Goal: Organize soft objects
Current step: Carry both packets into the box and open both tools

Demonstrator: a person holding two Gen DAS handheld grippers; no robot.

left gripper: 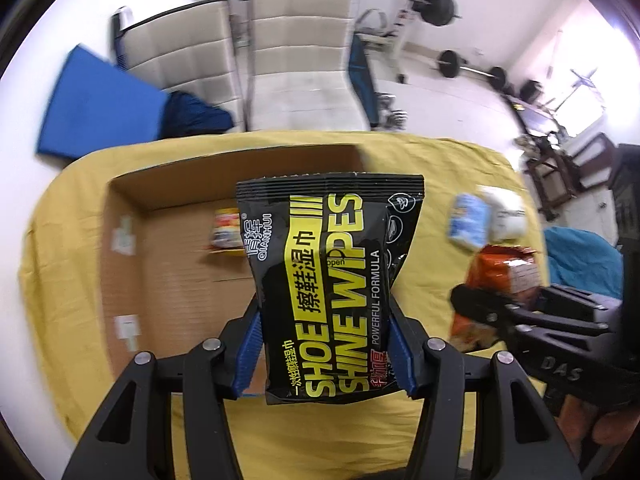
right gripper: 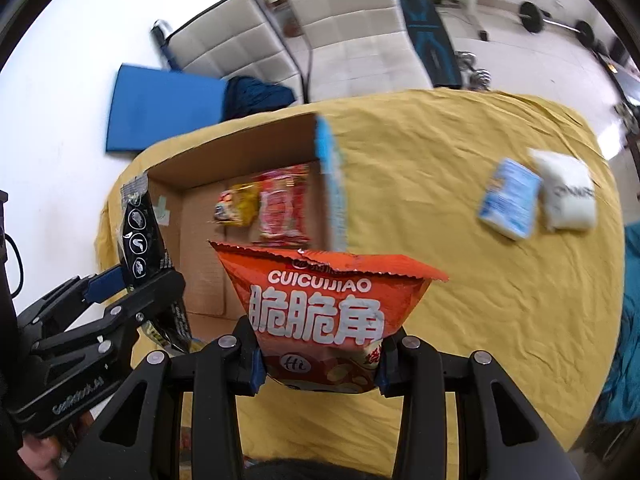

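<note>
The shoe wipes pack (left gripper: 328, 280) is squeezed tight in the left gripper (left gripper: 326, 354), up in the air over the cardboard box (left gripper: 132, 264). Its long side points away from the gripper. The right gripper (right gripper: 320, 364) pinches an orange chip bag (right gripper: 324, 308), its top edge pointing toward the box. I think the job is about half done: 2 snack packs (right gripper: 268, 206) already lie in the box. Farther off, 2 soft packs (right gripper: 536, 204) wait on the yellow counter (right gripper: 460, 280).

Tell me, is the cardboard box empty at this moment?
No, the cardboard box already holds a yellow snack packet and a red snack packet lying on its bottom.
</note>
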